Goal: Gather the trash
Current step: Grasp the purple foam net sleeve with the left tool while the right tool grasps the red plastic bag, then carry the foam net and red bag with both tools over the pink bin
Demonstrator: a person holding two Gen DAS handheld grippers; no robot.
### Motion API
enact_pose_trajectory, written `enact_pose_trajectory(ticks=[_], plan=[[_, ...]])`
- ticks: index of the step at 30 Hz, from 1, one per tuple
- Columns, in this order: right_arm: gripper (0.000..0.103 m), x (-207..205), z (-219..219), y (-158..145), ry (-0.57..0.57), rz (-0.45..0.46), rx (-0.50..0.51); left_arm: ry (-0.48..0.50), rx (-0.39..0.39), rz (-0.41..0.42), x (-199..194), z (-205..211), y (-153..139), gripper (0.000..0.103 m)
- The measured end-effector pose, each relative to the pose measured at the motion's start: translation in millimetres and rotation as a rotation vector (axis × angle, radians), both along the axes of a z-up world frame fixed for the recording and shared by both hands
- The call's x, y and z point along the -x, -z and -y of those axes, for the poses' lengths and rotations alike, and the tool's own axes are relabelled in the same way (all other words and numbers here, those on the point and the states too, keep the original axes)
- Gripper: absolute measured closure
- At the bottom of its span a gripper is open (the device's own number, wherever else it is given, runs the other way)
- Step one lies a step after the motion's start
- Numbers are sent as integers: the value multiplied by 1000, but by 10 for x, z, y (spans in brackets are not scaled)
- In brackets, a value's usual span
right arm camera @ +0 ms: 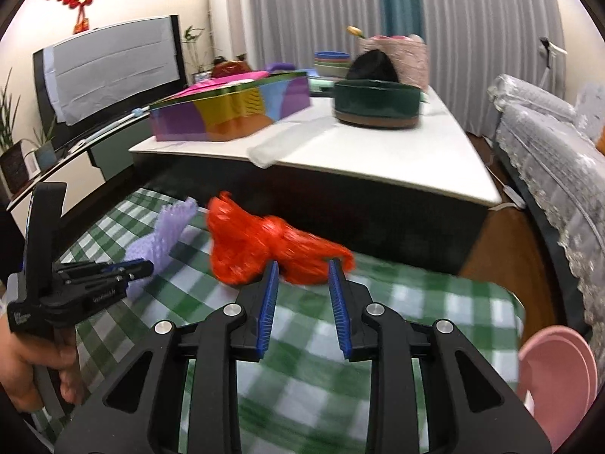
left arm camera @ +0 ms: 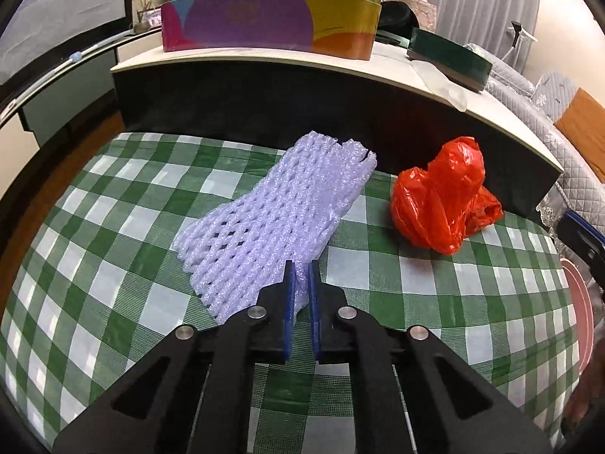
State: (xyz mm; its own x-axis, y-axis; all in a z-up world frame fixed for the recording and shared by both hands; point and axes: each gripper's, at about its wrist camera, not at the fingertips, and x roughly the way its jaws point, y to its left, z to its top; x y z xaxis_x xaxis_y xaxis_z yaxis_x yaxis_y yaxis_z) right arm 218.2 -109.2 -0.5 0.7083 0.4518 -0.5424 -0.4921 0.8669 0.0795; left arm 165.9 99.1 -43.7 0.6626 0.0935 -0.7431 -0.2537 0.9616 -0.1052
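Foam net (left arm camera: 276,212) lilac, mesh, pinched in left claw (left arm camera: 301,268).

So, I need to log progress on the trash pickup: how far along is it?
Nothing looks binned yet. The left gripper is shut on a corner of the foam net. The right gripper is open just short of the red plastic bag, which still lies on the checked cloth.

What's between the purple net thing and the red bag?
Only bare green-checked cloth lies between the foam net and the red plastic bag; the left wrist view shows it.
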Motion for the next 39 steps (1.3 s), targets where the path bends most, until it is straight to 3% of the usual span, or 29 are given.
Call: enact_pose_trajectory(ticks=[1,3,4,13,14,18,19,39], plan=[[74,-26,-100,-11,-15,8,-1,0,5,2,3,-9,-7,96],[59,-77,-212,-18,-34,7,-8,-1,17,7,12,-43,-18,96],[57,-104,-278,-17,-49,3,-15,-1,22,9,21,-59,-21,96],[54,-358,-683,42,-84,-19,11,-3,38,17,48,-118,-52,96],[57,-386,-719,53,-90,-26,14,-5,40,18,50,-125,-56,96],[85,-417,-806,80,-114,-48,16,-5,45,21,56,-133,-67,96],[87,-403,-805,75,-115,-49,15,-4,45,22,57,-134,-71,96],[91,305,-181,-445,-45,20,15,60,52,126,416,65,-459,97]])
